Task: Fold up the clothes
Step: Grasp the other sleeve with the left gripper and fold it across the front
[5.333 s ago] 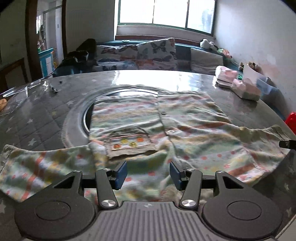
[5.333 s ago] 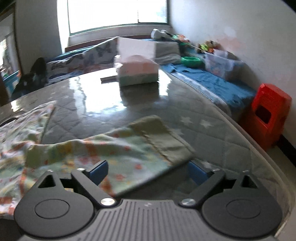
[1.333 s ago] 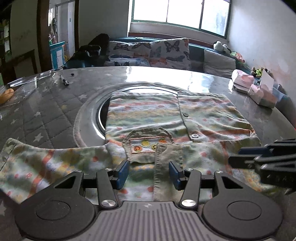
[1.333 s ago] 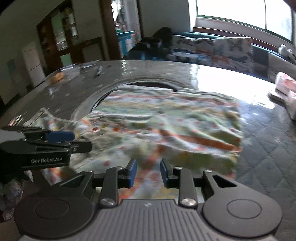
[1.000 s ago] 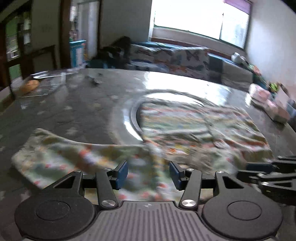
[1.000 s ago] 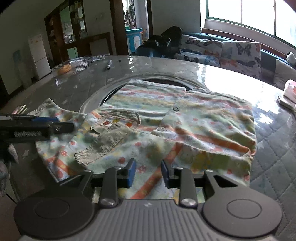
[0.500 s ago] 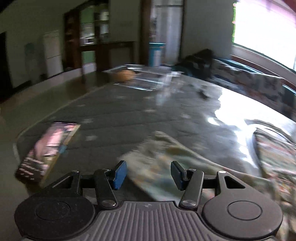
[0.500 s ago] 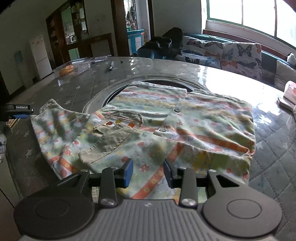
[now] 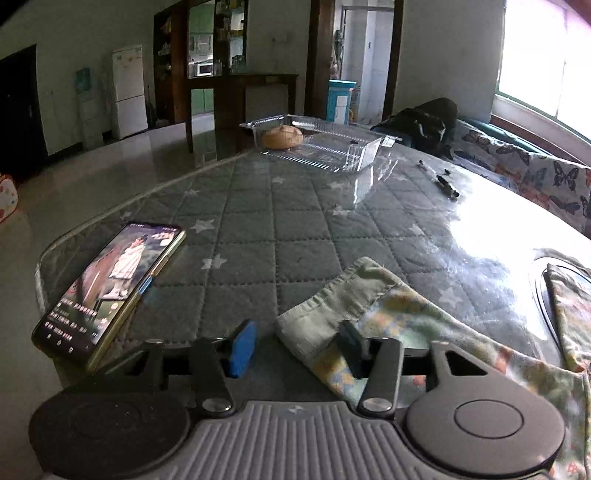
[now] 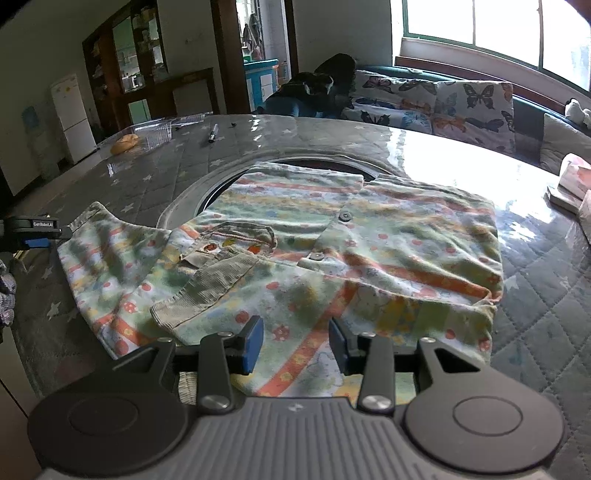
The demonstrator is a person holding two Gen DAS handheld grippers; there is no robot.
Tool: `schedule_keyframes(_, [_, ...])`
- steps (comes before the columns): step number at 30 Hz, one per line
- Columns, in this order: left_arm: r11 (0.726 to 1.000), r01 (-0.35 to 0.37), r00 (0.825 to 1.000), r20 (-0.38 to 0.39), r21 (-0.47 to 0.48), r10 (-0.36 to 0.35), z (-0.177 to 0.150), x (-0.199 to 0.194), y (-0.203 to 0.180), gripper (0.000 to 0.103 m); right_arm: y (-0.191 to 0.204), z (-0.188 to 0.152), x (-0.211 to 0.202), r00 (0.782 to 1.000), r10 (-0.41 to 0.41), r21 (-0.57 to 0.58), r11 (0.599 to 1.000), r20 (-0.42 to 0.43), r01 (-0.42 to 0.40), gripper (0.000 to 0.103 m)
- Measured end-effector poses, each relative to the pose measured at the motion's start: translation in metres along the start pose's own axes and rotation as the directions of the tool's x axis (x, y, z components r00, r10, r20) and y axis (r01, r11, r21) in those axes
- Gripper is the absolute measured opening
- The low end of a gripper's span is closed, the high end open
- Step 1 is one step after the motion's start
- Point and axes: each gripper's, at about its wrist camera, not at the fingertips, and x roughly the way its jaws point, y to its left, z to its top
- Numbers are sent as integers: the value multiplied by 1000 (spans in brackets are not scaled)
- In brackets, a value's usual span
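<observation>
While the shirt (image 10: pixel 332 258) lies on the table (image 9: pixel 295 229), both sets of jaws stand open: the left gripper (image 9: pixel 297 341) at the cuff (image 9: pixel 332 306), the right gripper (image 10: pixel 295 341) over the hem. A shallow bite risks slippage; the phone (image 9: pixel 110 280), at 9 o'clock, may be struck.

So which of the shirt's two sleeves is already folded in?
The sleeve with its ribbed cuff lying across the shirt front. The other sleeve lies spread out on the table, by the left gripper.

Beyond the fingers, a white fridge (image 9: pixel 128 90) stands by dark wooden shelving (image 9: pixel 218 48); a bright window (image 10: pixel 498 33) lights the butterfly-print sofa (image 10: pixel 436 103).
</observation>
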Motion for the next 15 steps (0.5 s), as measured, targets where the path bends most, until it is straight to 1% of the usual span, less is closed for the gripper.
schedule_keyframes(2, [999,41,999,-9,-12,-41,2,-1,-1,10,-1,0,-2,1000,-3,5,1000,6,3,40])
schedule_keyframes(3, [998,57,998,-12,-22,-58,3,-2,-2,10,-2,0,-3,1000,-4,7,1000,9,4,40])
schedule_keyframes(5, [996,90,996,9,-24,-90,5,-11,-9,9,-3,0,-8,1000,-8,13,1000,20,7,40])
schedule_keyframes(7, [989,151,988,36,-7,-151,9,-28,-21,9,-6,0,-12,999,-11,24,1000,30,10,40])
schedule_keyframes(8, [982,191,981,46,2,-191,10,-37,-30,9,-8,0,-14,999,-14,29,999,34,13,40])
schedule_keyframes(11, [950,309,948,70,33,-311,16,-67,-55,8,-14,-1,-18,999,-25,49,999,45,23,40])
schedule_keyframes(13, [922,383,918,85,57,-387,19,-85,-72,8,-19,-2,-21,998,-35,67,997,51,31,40])
schedule_keyframes(15, [886,456,883,85,84,-462,20,-102,-93,8,-24,-3,-24,998,-39,81,996,56,34,40])
